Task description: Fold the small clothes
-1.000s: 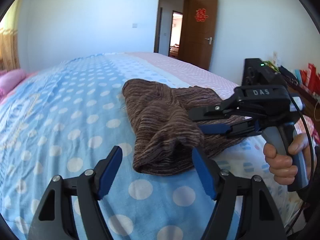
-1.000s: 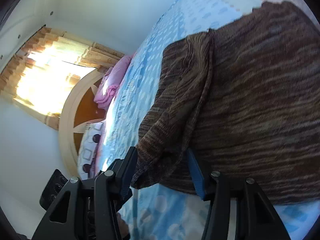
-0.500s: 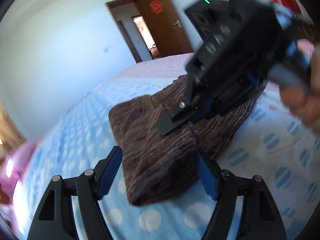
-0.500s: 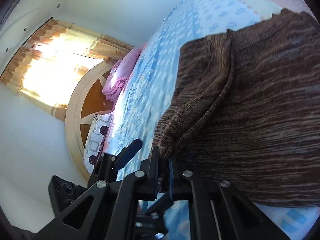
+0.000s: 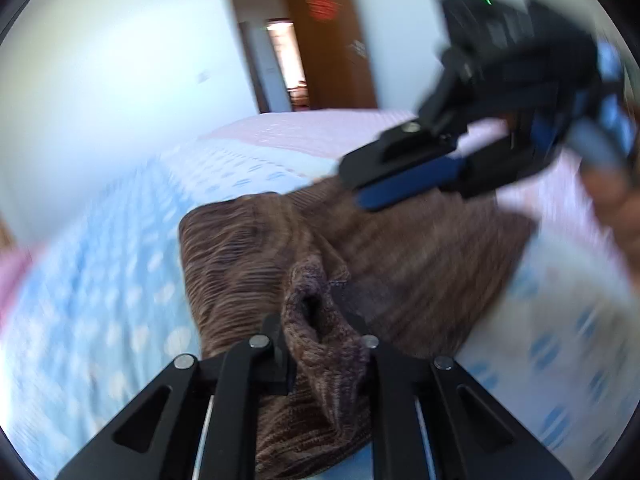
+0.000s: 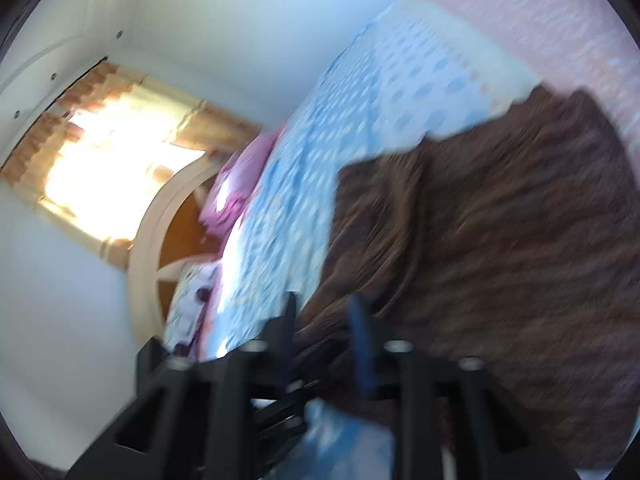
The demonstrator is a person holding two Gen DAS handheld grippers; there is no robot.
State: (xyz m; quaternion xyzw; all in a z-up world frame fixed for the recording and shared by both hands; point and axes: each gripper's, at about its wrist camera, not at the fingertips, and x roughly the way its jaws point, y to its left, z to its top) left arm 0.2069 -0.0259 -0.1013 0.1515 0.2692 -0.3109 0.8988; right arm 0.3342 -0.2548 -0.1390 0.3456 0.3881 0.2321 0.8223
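Observation:
A brown striped knit sweater (image 5: 420, 256) lies on the blue polka-dot bed cover (image 5: 100, 280). My left gripper (image 5: 320, 328) is shut on the sweater's bunched sleeve end, which bulges up between the fingers. My right gripper (image 5: 372, 184) hovers above the sweater's far edge, blurred, and its jaws are opening. In the right wrist view the gripper (image 6: 324, 320) shows a gap between the fingers. The sweater (image 6: 500, 220) is seen past them, and the pads do not press on it.
A person's hand (image 5: 616, 216) holds the right gripper's handle. An open brown door (image 5: 328, 48) is at the far wall. A pink pillow (image 6: 240, 184), a round headboard (image 6: 160, 220) and a bright curtained window (image 6: 112, 152) lie at the bed's head end.
My left gripper went from wide open to shut on the sleeve end. My right gripper pinched the sweater's edge, then let go and rose away from it.

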